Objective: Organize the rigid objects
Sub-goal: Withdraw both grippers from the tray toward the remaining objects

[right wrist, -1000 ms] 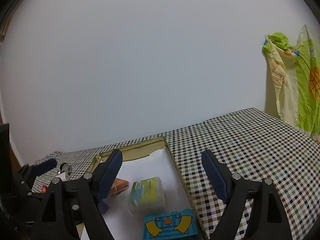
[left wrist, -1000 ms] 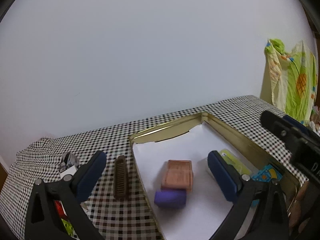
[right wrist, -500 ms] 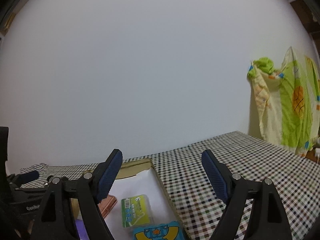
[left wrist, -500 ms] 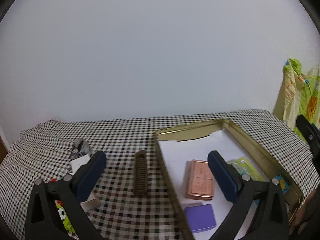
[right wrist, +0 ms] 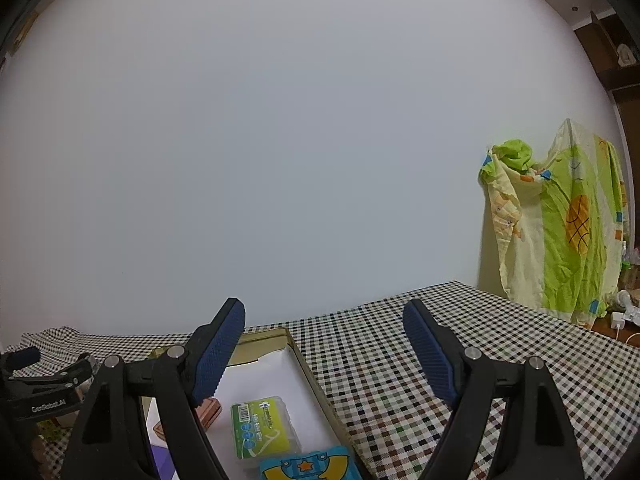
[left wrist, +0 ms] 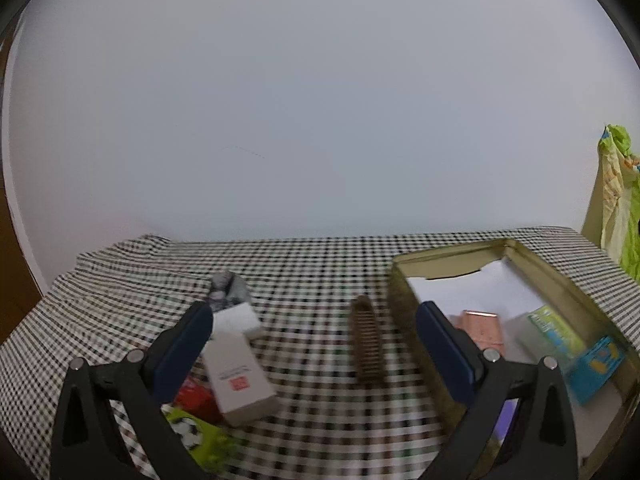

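Left gripper [left wrist: 312,344] jaws wide apart, holding nothing, hanging over the checked tablecloth [left wrist: 312,272]. Between its fingers on the cloth: a brown comb [left wrist: 366,344] lying lengthwise, just left of the tin. By the left finger, a white box [left wrist: 238,372] with a red mark, tilted; another white box [left wrist: 236,318] touching its far end, and a grey crumpled item [left wrist: 226,286] behind that. A red item [left wrist: 196,398] and a green printed pack [left wrist: 196,438] sit near the bottom, partly hidden by the finger. View is motion-blurred.

Right gripper [right wrist: 324,352] also spread open, empty, raised above the table. Below its left finger, the gold tin tray [right wrist: 310,376] lined with white paper. Inside: a clear case with green label [right wrist: 262,426], a blue card pack with a star [right wrist: 306,466] touching its near side, a copper-pink box [right wrist: 208,410] partly behind the finger, and a purple box [right wrist: 162,460] at the bottom edge. In the left wrist view the pink box [left wrist: 482,328] is mid-tin.

Cloth wrinkled at the far left corner [left wrist: 132,248]. Plain pale wall [right wrist: 280,140] behind the table. A yellow-green patterned fabric [right wrist: 560,224] hangs at the right, beyond the table edge. Dark wooden trim [right wrist: 608,52] at upper right.
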`<state>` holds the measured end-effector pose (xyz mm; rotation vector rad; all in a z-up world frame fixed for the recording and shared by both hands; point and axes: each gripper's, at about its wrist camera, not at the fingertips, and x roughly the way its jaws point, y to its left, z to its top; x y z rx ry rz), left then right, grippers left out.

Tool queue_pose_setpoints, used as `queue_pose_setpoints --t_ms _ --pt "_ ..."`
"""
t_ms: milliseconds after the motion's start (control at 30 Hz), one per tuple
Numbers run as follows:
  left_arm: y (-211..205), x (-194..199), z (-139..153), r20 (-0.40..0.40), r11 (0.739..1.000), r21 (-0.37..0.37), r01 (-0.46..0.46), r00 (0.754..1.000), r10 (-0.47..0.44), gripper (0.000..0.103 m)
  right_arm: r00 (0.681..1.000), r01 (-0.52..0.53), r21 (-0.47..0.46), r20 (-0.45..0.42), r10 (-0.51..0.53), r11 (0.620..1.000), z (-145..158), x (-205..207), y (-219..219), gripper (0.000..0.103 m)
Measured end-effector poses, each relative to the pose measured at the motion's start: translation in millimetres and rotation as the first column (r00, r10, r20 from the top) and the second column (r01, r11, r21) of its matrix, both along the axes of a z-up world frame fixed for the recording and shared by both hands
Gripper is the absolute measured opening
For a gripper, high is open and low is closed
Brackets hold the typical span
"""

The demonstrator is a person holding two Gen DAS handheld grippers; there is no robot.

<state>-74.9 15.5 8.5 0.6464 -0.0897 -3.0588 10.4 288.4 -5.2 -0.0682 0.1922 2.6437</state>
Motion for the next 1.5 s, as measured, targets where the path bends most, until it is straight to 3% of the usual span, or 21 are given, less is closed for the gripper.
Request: queue_pose_setpoints --t_ms 67,233,533,733,867,1067,1233,1500 --pt "-7 -3 -1 0.001 1.000 -0.020 -0.007 1.000 0.007 0.102 1.000 0.003 -0.009 -0.004 -0.003 1.000 0 -2 -3 0.083" --pt "-27 -2 0 -0.001 1.000 0.021 -0.023 1.000 0.023 0.102 1.000 0.000 -0.020 0.003 0.000 1.000 -2 -3 -18 0.083" --pt "-51 2 1 -0.009 0.999 -0.037 -0.020 1.000 0.020 0.102 1.000 -0.013 -0.018 -0.019 0.012 1.000 -5 -1 -61 0.083" --pt "-88 -4 -1 0.004 0.998 -0.046 -0.051 0.999 0.051 0.102 0.995 -0.104 0.001 0.001 0.104 0.995 -6 -15 -102 0.083" --pt "-125 -11 -2 0.029 0.994 -0.020 -0.104 0.994 0.104 0.102 0.981 -0.185 -0.038 0.053 0.187 0.982 -9 -35 -125 0.083" --pt "-165 -17 -2 0.038 0.984 -0.021 -0.176 0.984 0.176 0.102 0.952 -0.283 -0.067 0.106 0.289 0.957 -14 -58 -161 0.083" --pt "-186 -20 -7 0.074 0.978 0.001 -0.208 0.975 0.207 0.102 0.908 -0.354 -0.112 0.195 0.370 0.928 -20 -84 -186 0.083" --pt "-177 -21 -10 0.090 0.983 -0.055 -0.173 0.980 0.178 0.102 0.834 -0.405 -0.195 0.321 0.448 0.893 -32 -130 -219 0.082"
